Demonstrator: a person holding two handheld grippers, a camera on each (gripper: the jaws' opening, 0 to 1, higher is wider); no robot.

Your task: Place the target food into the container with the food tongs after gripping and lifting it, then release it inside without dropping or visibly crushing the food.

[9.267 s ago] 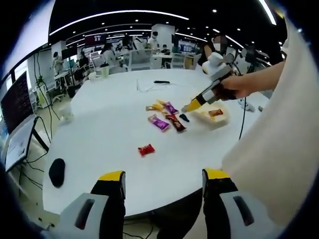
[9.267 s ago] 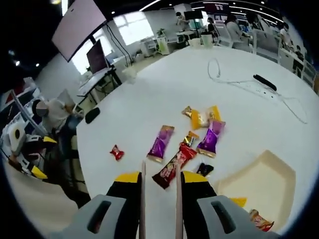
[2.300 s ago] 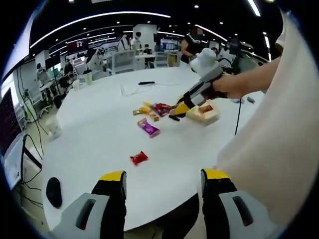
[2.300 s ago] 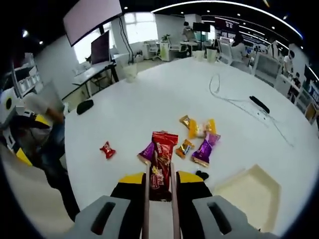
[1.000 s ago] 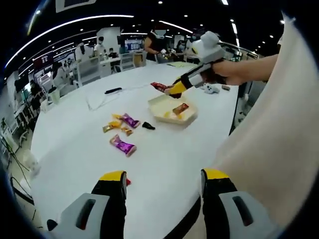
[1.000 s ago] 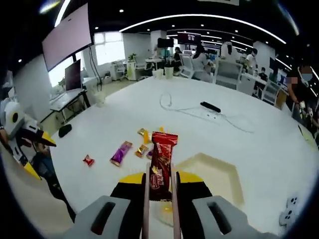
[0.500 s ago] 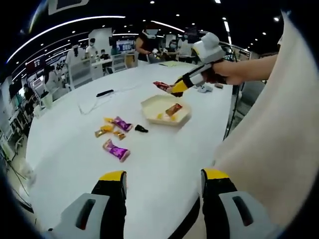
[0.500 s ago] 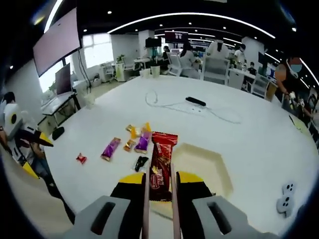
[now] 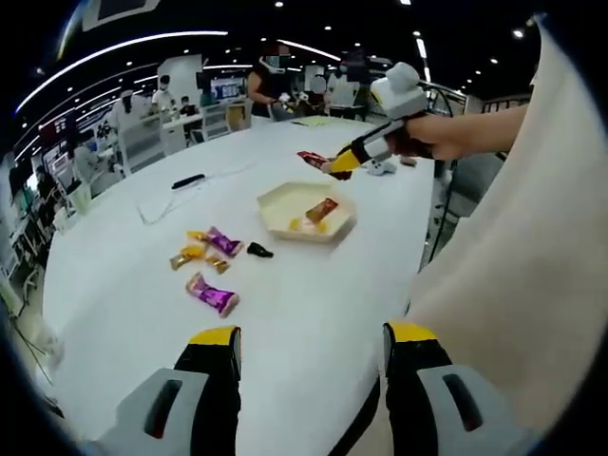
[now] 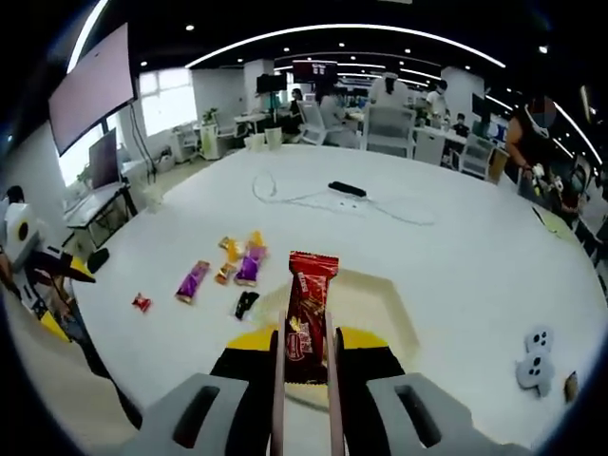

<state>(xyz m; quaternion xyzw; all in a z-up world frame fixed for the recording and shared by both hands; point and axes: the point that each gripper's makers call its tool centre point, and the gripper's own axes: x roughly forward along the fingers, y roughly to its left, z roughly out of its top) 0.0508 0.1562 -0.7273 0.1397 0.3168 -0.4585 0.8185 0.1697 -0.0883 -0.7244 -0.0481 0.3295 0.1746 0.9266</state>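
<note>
The red snack packet hangs upright between the two thin blades of the metal food tongs, and my right gripper is shut on those tongs. Just behind the packet sits the beige container. In the left gripper view the right gripper holds the red packet in the air above the far rim of the container, which has an orange-brown snack inside. My left gripper stands open near the table's edge with nothing between its jaws.
Loose snacks lie left of the container: two purple packets, a black one, orange ones and a small red one. A cable and black remote lie farther back. A white controller sits at the right.
The right gripper lifted the red packet off the table with the tongs and carried it over the container. In the last half second both views shifted slightly; the grip is unchanged.
</note>
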